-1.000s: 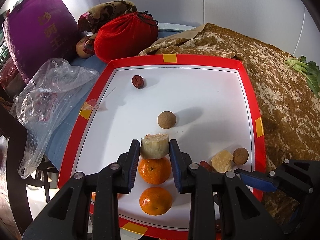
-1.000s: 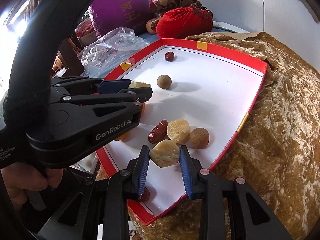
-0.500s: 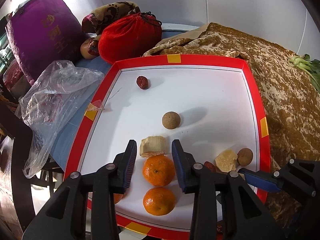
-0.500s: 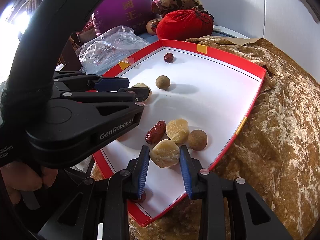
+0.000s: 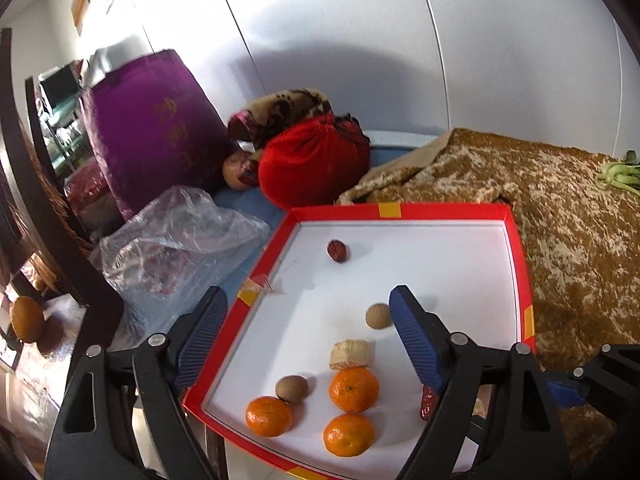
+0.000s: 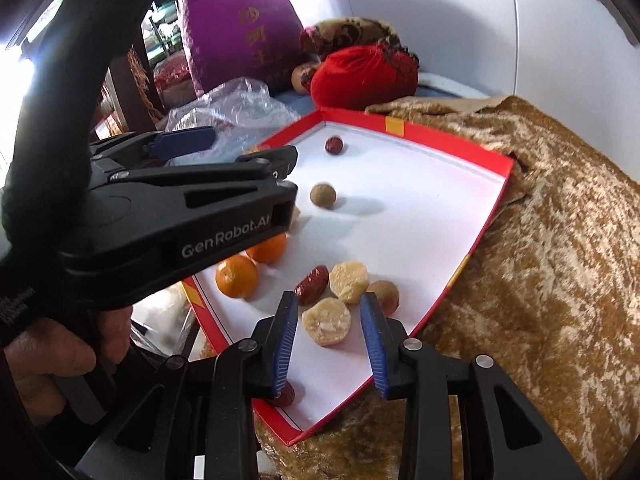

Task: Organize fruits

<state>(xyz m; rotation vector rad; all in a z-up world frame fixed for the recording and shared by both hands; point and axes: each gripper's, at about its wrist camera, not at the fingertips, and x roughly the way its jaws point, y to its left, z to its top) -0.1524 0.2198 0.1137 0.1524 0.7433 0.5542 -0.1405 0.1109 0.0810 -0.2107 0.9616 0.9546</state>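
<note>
Right hand-held gripper [image 6: 329, 340] jaws apart, straddling a pale peeled chunk [image 6: 327, 321] on the white floor of the red-rimmed tray [image 6: 452, 280], pads not touching it. Just beyond: second pale chunk [image 6: 349, 276], red date [image 6: 311, 279], brown round fruit [image 6: 385, 295]. Two oranges [image 6: 237, 276] left. Left hand-held gripper [image 6: 224, 148] spread wide over the tray's left edge. Another date [image 6: 283, 395] under the near left finger.

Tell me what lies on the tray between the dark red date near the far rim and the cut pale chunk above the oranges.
One round tan longan lies between the date and the chunk, on the left wrist view; otherwise bare white tray.
</note>
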